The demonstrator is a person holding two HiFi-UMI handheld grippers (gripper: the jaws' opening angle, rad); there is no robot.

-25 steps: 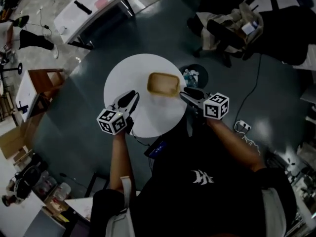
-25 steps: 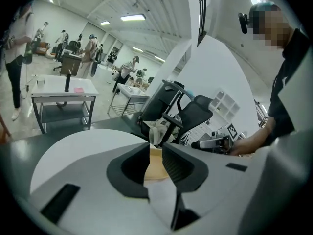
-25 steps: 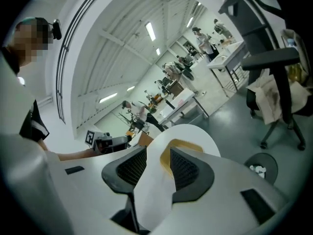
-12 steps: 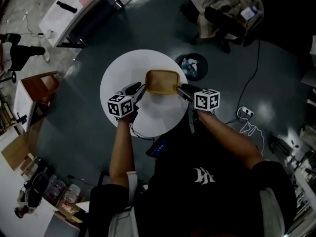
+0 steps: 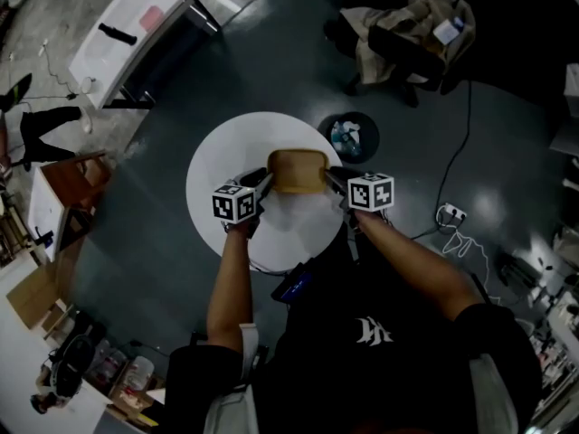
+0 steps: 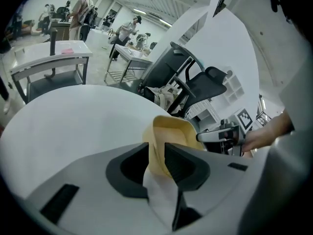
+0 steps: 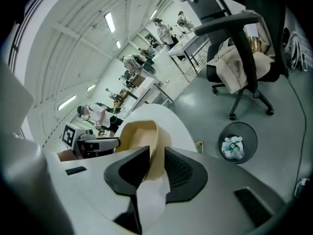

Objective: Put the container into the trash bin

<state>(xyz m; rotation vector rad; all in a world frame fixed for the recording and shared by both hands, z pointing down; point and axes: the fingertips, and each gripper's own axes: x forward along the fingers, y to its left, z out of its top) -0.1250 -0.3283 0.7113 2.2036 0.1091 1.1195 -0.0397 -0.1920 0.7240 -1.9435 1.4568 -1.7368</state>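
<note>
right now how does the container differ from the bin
The container is tan and rectangular; the bin is black and round. The container sits on the white table and looks empty; the bin stands on the floor and holds trash. Both are open at the top.

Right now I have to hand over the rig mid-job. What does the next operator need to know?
Left tongs: open, with the left rim of the container between the jaws.
Right tongs: jaws closing, with the container's right rim between them; a firm grip is not confirmed.
Container: tan, sitting on the round white table, not lifted.
Trash bin: on the floor just past the table's far right edge, with some rubbish inside.
Done: both tongs are placed over the rim.
Left: clamp both sides, lift, carry the container to the bin, release.
</note>
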